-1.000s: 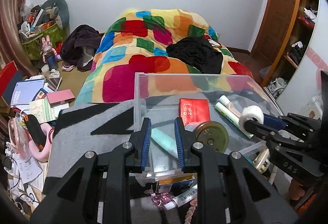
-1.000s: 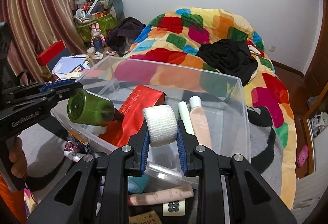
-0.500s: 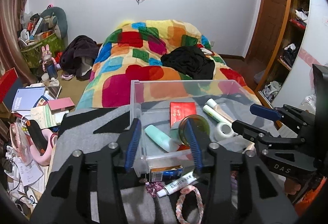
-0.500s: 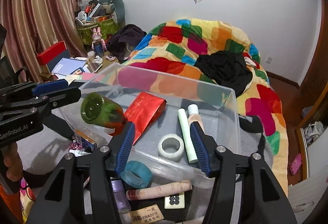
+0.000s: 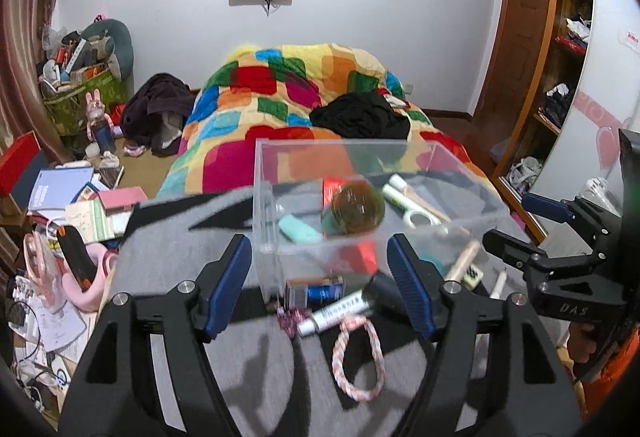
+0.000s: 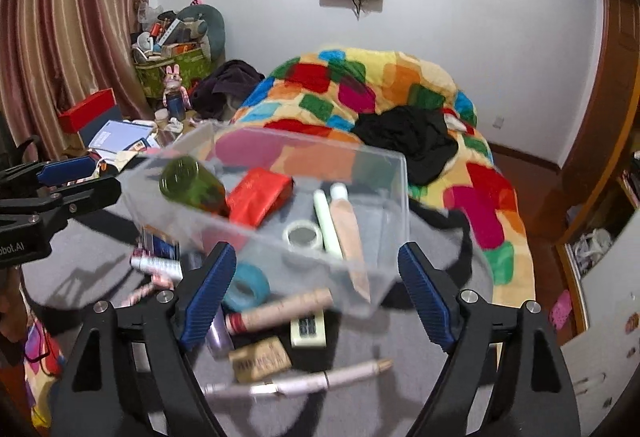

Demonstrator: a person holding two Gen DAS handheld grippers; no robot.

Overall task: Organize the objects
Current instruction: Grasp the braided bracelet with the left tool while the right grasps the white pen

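both the left gripper (image 5: 320, 273) and right gripper (image 6: 316, 289) are hanging wide apart, holding nothing. the clear plastic bin (image 6: 360, 261) is already holding the green bottle (image 6: 192, 185), red packet (image 6: 260, 197), tape roll (image 6: 303, 235) and tubes (image 6: 340, 229). judged partway done: the blue tape ring (image 6: 246, 285), white tube (image 5: 336, 315), braided loop (image 5: 356, 357) and cosmetic sticks (image 6: 280, 311) are still lying on the grey blanket (image 6: 400, 377) beside the bin.

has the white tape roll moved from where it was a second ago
Yes. The white tape roll left the right gripper, whose jaws now stand open, and lies on the floor of the clear bin beside the pale green tube.
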